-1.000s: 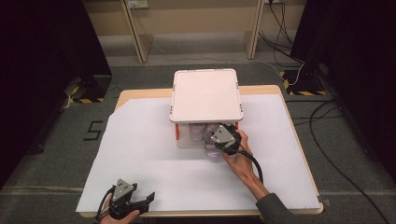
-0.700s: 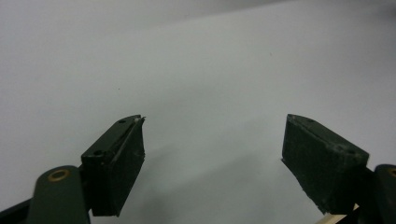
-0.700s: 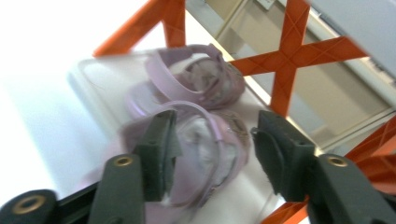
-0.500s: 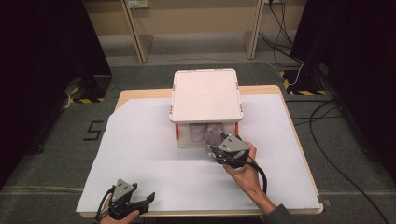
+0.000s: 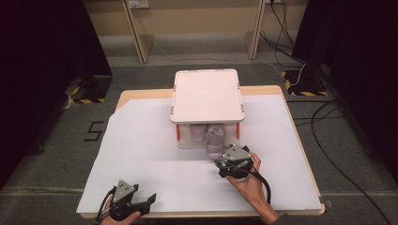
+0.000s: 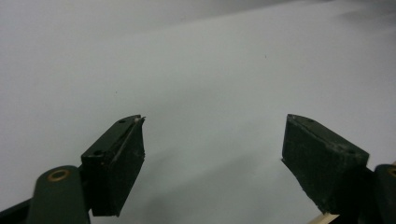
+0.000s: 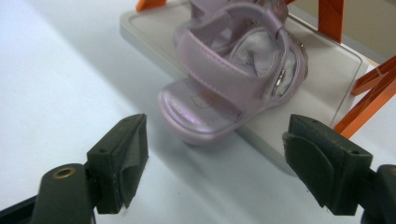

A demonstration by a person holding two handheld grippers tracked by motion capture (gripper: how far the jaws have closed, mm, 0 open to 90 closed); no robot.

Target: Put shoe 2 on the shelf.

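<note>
Table (image 5: 300,140) w/ a white sheet (image 5: 141,164) over most of the top; wood edge shows at the far left corner and along the near and right rims. Wide bare sheet on the left half and near side, a narrower strip to the right of the box. Clear storage box (image 5: 207,115) w/ a white lid (image 5: 207,95) and orange clips sits at mid-table toward the far edge, its front open, its floor panel reaching out toward the person. Two lilac sandals inside: one sandal (image 5: 199,133) further in, the other sandal (image 5: 215,145) (image 7: 233,79) w/ its toe poking over the front lip of the floor panel (image 7: 322,70), tip just above the sheet. Right gripper (image 5: 226,165) (image 7: 215,168) held by a hand (image 5: 248,185) just near of that toe, jaws spread wide, nothing between them; in the right gripper view the toe sits ahead of the gap, slightly left of centre, not touching either jaw. Left gripper (image 5: 141,202) (image 6: 212,163) at the near-left table edge, well apart from the box, jaws released and wide over bare sheet.
</note>
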